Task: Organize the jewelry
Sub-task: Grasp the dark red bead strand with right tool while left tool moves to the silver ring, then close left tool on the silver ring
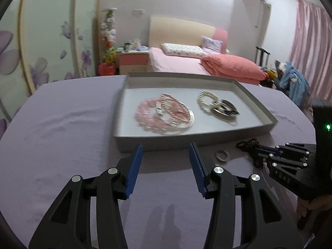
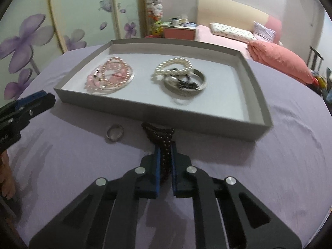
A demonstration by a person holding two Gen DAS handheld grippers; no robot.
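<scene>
Nearest the camera in the right wrist view is the right gripper [image 2: 165, 155], at the bottom middle of the frame. Its blue pads are squeezed tight on a dark bead bracelet [image 2: 160, 133]. The beads run in a line from between the pads up toward the middle of the frame, and the far end of the loop lies on the purple cloth [image 2: 62, 176], just below the near wall of the gray tray [image 2: 257, 132].

The tray fills the upper middle of that frame. A pink bead pile [image 2: 110, 76] sits in its left part. A white pearl bracelet [image 2: 174, 66] and a silver bangle [image 2: 184, 83] sit in its right part.

A small silver ring [image 2: 114, 132] lies on the cloth, just left of the dark beads and outside the tray.

In the left wrist view, the left gripper [image 1: 166, 161] is at the bottom middle with its jaws apart and nothing between them. The ring [image 1: 222, 155] is to its right, just beside the right pad. I think the left gripper is the one free to take the ring, and the tray is straight ahead of both.
</scene>
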